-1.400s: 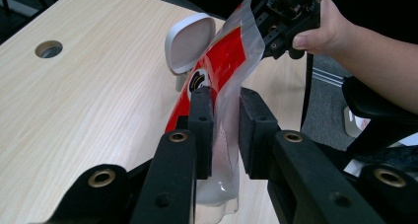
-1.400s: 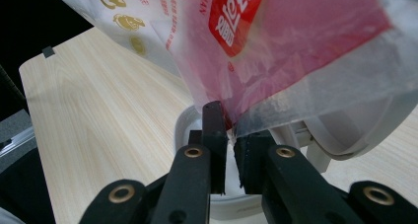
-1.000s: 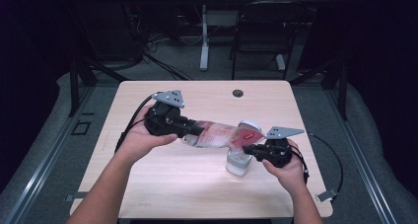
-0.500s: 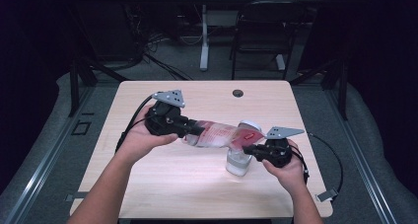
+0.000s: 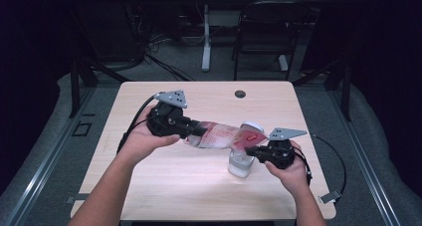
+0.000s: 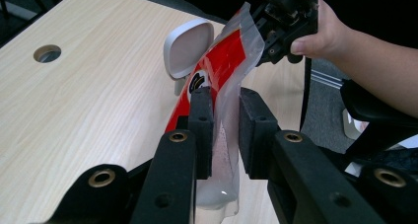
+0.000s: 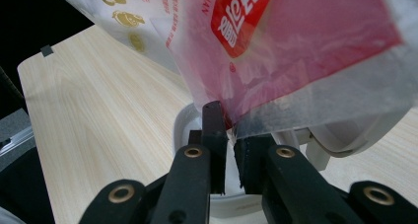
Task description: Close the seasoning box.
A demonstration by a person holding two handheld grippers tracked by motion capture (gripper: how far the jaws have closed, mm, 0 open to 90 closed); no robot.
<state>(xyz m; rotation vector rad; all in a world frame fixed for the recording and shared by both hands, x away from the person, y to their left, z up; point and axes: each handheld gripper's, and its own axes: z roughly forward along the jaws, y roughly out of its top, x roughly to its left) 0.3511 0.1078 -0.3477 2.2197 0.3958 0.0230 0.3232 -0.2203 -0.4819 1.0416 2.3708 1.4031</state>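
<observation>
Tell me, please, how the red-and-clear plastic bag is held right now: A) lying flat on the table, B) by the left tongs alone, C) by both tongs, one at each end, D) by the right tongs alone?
C: the left tongs and right tongs each pinch an end of the bag, stretched above the table.

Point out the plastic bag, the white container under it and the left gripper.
plastic bag [image 5: 221, 135]: high view, middle of the bag held between both grippers.
white container [image 5: 240, 165]: high view, its side wall below the bag.
left gripper [image 6: 226, 130]: left gripper view, midway between its fingertips.
</observation>
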